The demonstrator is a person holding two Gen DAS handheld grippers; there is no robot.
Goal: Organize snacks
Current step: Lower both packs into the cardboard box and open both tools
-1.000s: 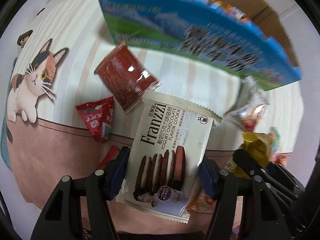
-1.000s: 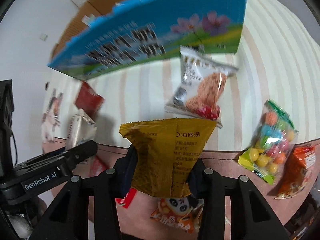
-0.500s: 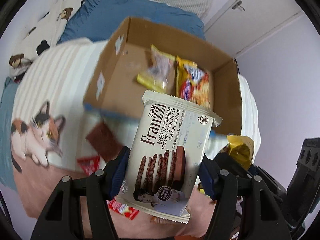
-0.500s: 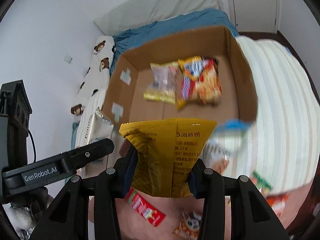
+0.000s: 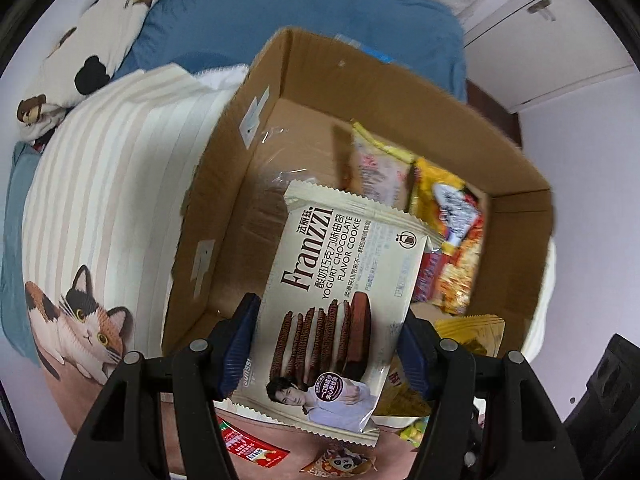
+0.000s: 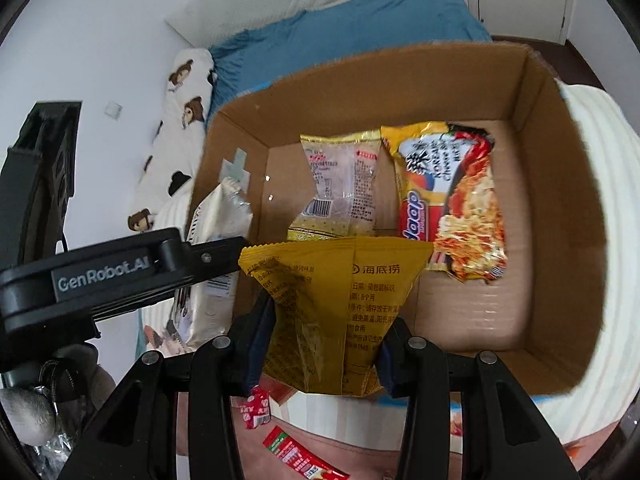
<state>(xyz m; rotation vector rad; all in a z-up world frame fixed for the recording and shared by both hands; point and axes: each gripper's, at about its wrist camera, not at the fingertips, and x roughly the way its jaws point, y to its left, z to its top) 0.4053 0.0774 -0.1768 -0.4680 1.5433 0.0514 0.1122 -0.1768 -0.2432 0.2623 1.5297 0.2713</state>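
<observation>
Over the brown cardboard box [image 6: 560, 208], the left gripper [image 5: 326, 344] squeezes a flat, shiny cookie pack [image 5: 340, 292]. The right gripper [image 6: 326, 352] squeezes a crinkly yellow bag [image 6: 332, 300]. Inside lie a noodle pack [image 6: 452, 200] and a clear snack bag [image 6: 344, 184].

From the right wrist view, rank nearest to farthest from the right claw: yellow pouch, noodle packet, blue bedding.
1. Yellow pouch: clamped in the right claw.
2. Noodle packet: on the box floor, right side.
3. Blue bedding: beyond the box's far wall.
</observation>
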